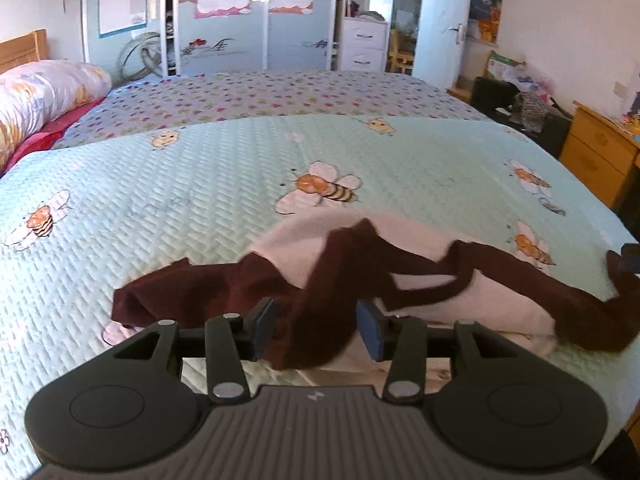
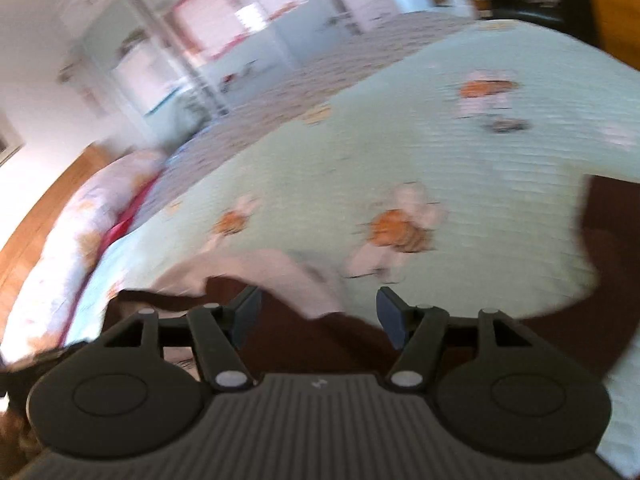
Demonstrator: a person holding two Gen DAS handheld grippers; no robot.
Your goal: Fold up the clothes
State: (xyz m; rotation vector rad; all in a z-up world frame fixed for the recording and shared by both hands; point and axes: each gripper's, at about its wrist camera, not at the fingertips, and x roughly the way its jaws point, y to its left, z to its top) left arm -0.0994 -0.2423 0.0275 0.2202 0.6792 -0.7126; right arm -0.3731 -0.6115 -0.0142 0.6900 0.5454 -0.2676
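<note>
Daylit room, fisheye bending at edges.
Right wrist view being smeared by motion blur; left wrist view being kept mostly sharp.

Mint quilted bedspread (image 1: pixel 208 184) with bee prints covers the near half of the bed; a grey sheet with small hearts (image 1: pixel 256 94) lies beyond it. Floral pillow (image 1: pixel 44 92) at far left against a wooden headboard (image 1: pixel 24 50). Wardrobe with sliding doors (image 1: pixel 224 28) on the back wall, white drawer unit (image 1: pixel 363 45) beside it. Wooden desk (image 1: pixel 600 152) on the right, cluttered top.
</note>
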